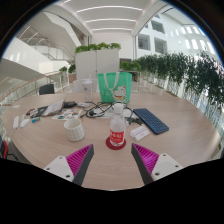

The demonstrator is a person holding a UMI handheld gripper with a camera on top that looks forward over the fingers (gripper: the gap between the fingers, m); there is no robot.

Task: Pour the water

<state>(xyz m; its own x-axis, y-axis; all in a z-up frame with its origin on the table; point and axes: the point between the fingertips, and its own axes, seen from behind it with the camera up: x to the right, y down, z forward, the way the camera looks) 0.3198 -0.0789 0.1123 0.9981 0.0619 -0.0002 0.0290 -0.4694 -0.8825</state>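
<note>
Nearest, the gripper (113, 160) hangs over the near edge of the round pale wooden table (60, 150), its two fingers spread wide with the magenta pads (80, 158) facing each other and nothing between them; it is released, touching nothing. Just ahead of the fingers, centred on the gap, stands a small clear plastic bottle with a red label (117, 127), upright on a round red coaster (116, 144). I judge it was set there to be taken straight on, and the wide opening suits a bottle of that girth. Left of the bottle, near but apart, sits a white ceramic mug (74, 129), the likely vessel for the water, placed close so the tilt is short. To the right lie a white card (139, 131) and a dark blue flat keyboard (152, 121). Further on stands a green paper bag (113, 87), with cables and oddments to its left. Beyond the table, planters of green shrubs (170, 70) line the hall
</note>
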